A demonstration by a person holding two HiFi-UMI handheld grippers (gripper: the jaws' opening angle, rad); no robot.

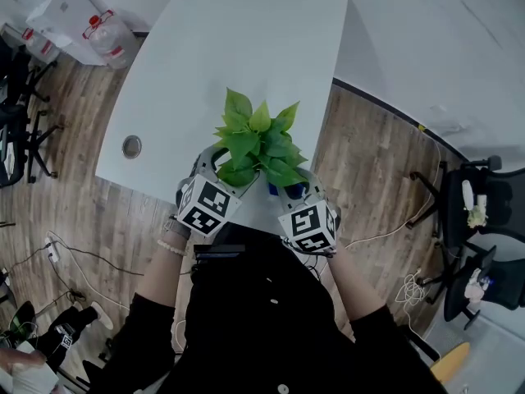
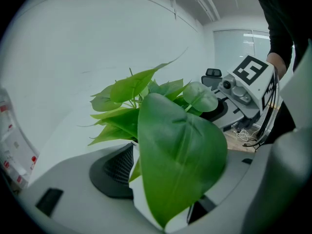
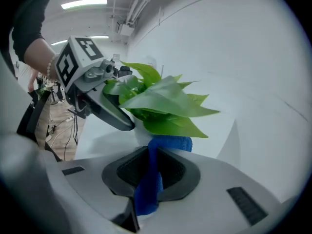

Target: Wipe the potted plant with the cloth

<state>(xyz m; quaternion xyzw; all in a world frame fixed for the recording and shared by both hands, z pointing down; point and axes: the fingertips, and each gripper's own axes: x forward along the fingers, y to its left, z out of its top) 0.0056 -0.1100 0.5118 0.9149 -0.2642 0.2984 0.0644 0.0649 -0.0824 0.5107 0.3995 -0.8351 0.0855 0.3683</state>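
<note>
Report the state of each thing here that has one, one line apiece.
left gripper: jaws wide, closed on the pot.
right gripper: shut on the cloth.
potted plant: upright on the table, pot between the left gripper's jaws.
cloth: pinched, free end bunched by the pot.

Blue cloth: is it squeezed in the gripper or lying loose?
Squeezed. The right gripper view shows the blue cloth pinched between the right gripper's dark pads, its bunched end poking out under the leaves.
</note>
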